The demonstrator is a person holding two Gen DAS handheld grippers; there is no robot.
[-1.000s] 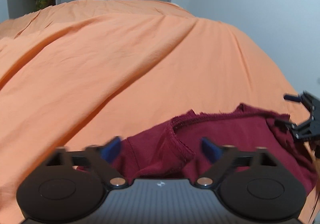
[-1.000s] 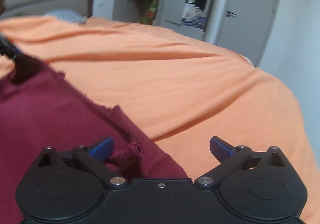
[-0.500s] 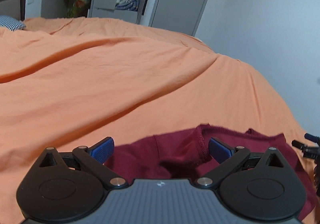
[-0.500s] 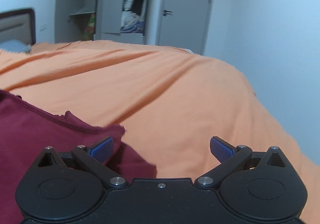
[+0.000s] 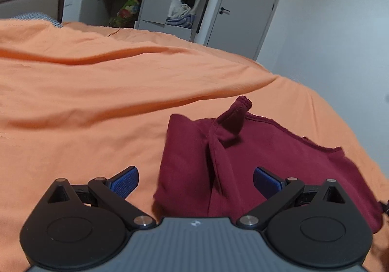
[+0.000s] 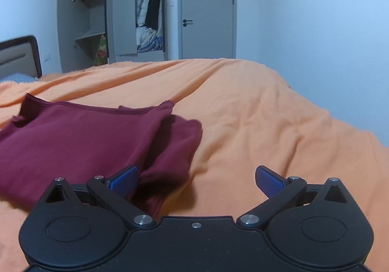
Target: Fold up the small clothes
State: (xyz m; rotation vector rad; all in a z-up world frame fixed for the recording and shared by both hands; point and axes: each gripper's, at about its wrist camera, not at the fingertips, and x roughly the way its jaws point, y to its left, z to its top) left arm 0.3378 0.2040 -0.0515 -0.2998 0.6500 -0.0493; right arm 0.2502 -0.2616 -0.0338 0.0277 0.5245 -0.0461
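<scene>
On the wide orange bedspread [image 5: 102, 92] lies the dark red knit garment [image 5: 255, 160], folded over on itself into a thick, roughly rectangular stack; it rests near the bedspread's close edge, well apart from the pillow end. Seen by the left wrist camera, a narrow strap or sleeve end of the garment [image 5: 237, 113] sticks up from its far edge, and a seam runs down its middle. From the right wrist camera the same garment [image 6: 80, 140] shows two layers, the upper one flat with a stitched far hem, the lower one bulging out at the right side onto the bedspread [image 6: 267, 113].

The left gripper [image 5: 195, 179] hovers above the garment's near left corner with its blue-padded fingers [image 5: 125, 180] spread wide; nothing is between them, one pad over bare bedspread and the other over red cloth. The right gripper [image 6: 195, 180] stands equally wide over the garment's near right corner, its left pad [image 6: 124, 180] just beside or touching the cloth fold, though contact cannot be told, and its right pad over orange fabric.

Beyond the bedspread stand a grey wardrobe with open doors [image 6: 116, 21], clothes hanging and piled inside, a closed grey door [image 6: 206, 9] beside it, and a padded headboard with dark frame [image 6: 19, 55] at the left.
</scene>
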